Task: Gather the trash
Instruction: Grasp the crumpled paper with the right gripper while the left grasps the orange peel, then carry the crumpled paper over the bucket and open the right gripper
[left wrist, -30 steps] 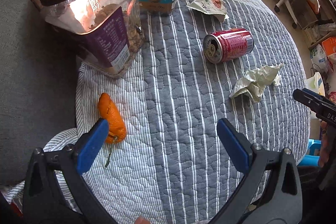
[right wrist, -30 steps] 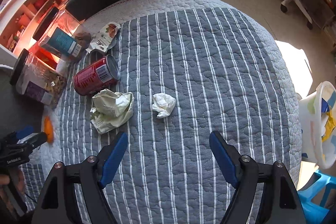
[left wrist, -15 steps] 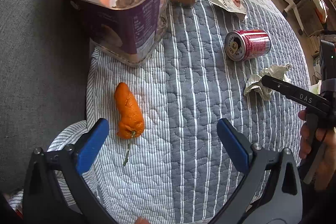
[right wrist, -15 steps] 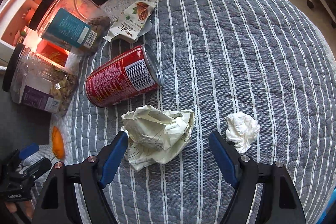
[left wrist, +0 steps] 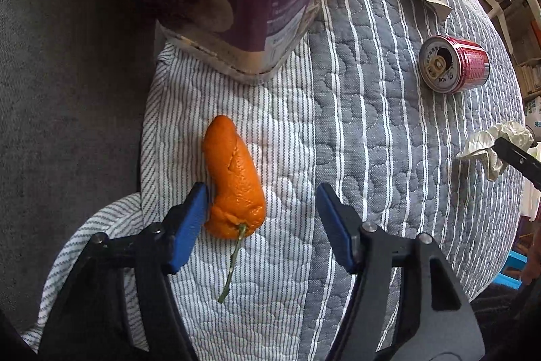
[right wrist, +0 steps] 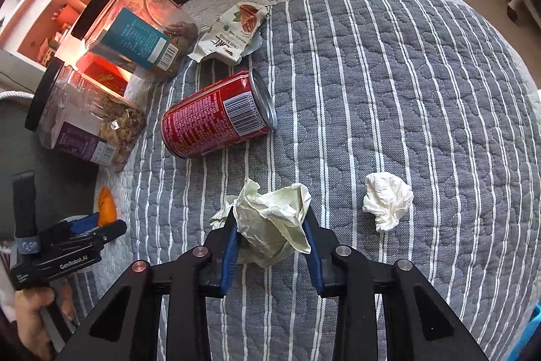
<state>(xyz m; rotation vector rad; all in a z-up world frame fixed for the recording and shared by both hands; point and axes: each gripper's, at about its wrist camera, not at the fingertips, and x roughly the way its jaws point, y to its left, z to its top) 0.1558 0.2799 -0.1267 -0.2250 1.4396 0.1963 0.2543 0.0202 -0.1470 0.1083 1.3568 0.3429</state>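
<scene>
Grey quilted cloth with white stripes (right wrist: 389,90) covered the round table. Beside the red drink can (right wrist: 216,120) lying on its side, the right gripper (right wrist: 270,225) had just been closing, and its blue pads pressed the crumpled cream paper wrapper (right wrist: 270,219). Farther from that can, the left gripper (left wrist: 262,202) had also been closing, one pad touching the orange peel piece (left wrist: 233,188), the other apart.

A quilted striped cloth (right wrist: 389,83) carries a red can (right wrist: 216,117) beyond the right gripper (right wrist: 270,232), white tissue (right wrist: 389,202) just right of it, jars (right wrist: 101,90) far left.
</scene>
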